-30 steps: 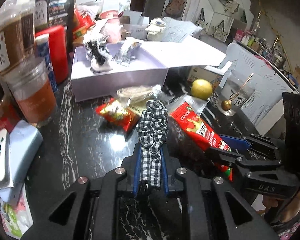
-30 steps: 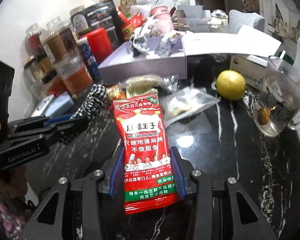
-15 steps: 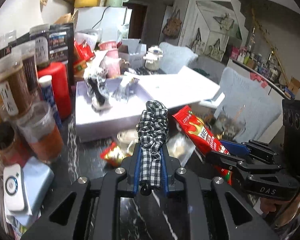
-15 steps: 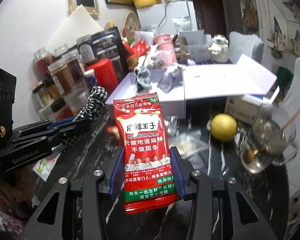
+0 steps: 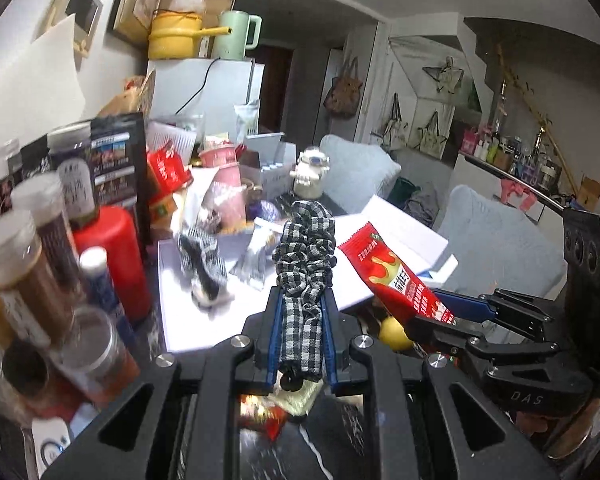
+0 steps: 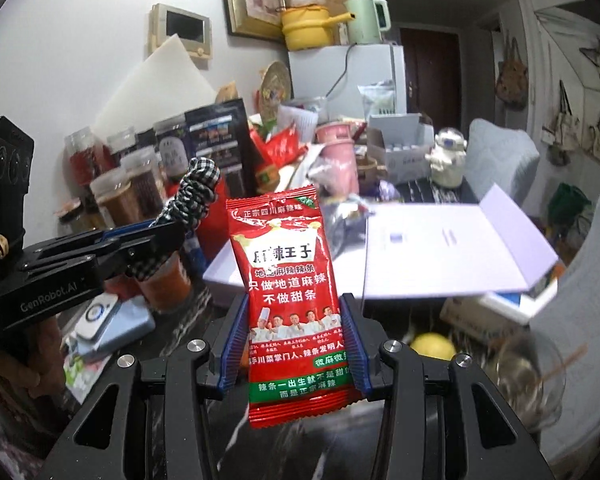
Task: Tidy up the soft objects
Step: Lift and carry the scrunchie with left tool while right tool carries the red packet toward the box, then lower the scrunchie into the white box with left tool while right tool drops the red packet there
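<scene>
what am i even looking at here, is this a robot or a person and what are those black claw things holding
It is a person, not a robot. Each hand holds a black two-finger gripper with a wide-angle camera looking along its fingers, so there are two pictures: one from the left tool, one from the right.

The left gripper is shut on a black-and-white checked scrunchie. The right gripper is shut on a red snack packet. Each tool also shows from the side in the other's picture.

Both are lifted above a cluttered dark marble table. On it sit an open lilac box with small items inside, jars, a red bottle, a lemon and a glass cup.
</scene>
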The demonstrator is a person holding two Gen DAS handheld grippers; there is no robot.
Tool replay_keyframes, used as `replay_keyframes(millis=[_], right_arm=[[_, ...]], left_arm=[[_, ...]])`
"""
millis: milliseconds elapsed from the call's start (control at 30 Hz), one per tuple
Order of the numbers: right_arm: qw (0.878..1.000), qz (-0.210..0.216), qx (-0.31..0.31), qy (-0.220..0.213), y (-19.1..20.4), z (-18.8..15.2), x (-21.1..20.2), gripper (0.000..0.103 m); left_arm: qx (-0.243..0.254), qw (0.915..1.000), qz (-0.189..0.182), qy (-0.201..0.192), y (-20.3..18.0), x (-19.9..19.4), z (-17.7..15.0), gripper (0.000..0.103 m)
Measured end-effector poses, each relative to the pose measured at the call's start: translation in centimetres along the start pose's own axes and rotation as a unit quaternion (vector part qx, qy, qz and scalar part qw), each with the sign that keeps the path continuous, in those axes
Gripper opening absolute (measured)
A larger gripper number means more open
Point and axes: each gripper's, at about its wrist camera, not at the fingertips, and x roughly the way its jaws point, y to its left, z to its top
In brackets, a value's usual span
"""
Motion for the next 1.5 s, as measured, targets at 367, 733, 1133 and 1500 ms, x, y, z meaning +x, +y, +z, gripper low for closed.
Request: replay_keyframes(millis=[367, 733, 1133, 1500], right_arm=[[0.999, -0.008, -0.006, -0.032, -1.3, 4.9, 3.8, 0.044], [0.998, -0.022, -0.001, -0.051, -3.3, 9.2, 8.0, 0.044], [0.999, -0.019, -0.002, -0.039, -3.8, 11.9, 12.7, 0.044], [1.000, -0.020, 0.005, 0.009, -4.0, 10.8, 17.0, 0.044]], left_arm=[[-0.005, 0.9993, 0.015, -0.034, 2.4, 3.0, 4.3, 0.018], [-0.018, 0.9983, 0.028, -0.048, 4.3, 7.7, 7.9, 0.018], [-0.028, 0.9959, 0.083, -0.026, 7.7, 12.4, 8.7, 0.018], [-0.019, 0.9934, 0.107, 0.036, 8.8, 17.0, 7.1, 0.018]])
